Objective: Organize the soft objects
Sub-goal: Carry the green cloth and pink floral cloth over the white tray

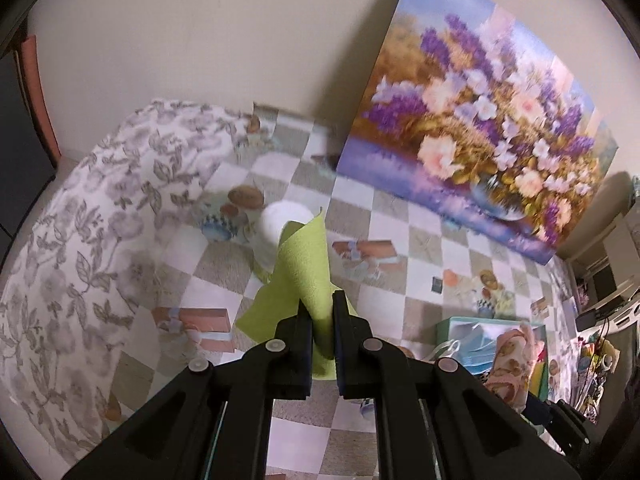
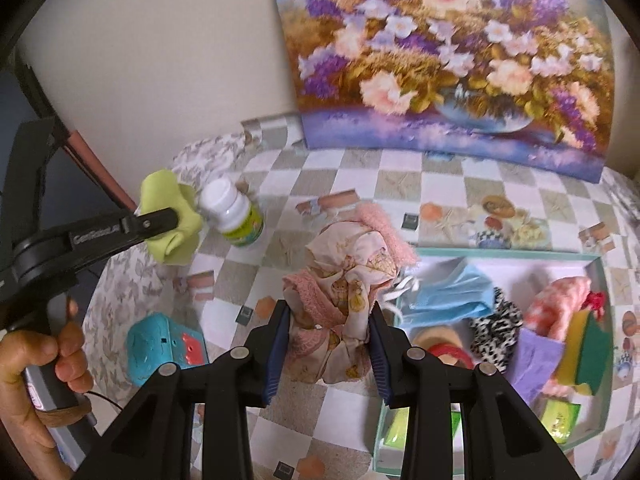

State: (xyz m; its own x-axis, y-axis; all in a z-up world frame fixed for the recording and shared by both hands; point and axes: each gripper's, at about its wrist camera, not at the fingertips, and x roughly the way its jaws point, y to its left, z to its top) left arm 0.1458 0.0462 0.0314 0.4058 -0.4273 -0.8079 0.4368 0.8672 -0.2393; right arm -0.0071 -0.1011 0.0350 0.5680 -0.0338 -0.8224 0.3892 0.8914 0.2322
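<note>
While both my hands hold cloth up off the bench, most of the risk is in how little of each piece I have caught. My left tool is pinched fully together on a green cloth, and only a narrow fold sits between the pads; the rest curls up loose, so a quick swing could pull it free. Just beyond that cloth, at twelve o'clock from the tool, stands a white-capped bottle, and a trailing corner could tip it over.

My right tool is clamped partway on a bundle of pink towel and printed fabric. It is bulky and bunched, so I judge that a loose layer could slide out and drop on the bench short of the tray.

At three o'clock from the right tool lies that shallow teal tray. It already holds a blue face mask, a black-and-white spotted piece, a pink-and-white cloth, a purple cloth, a yellow-and-green sponge, a red ring and a green packet. It looks crowded, so I judge the bundle could spill over the rim.

A teal toy lies at nine o'clock, outside the tray.
</note>
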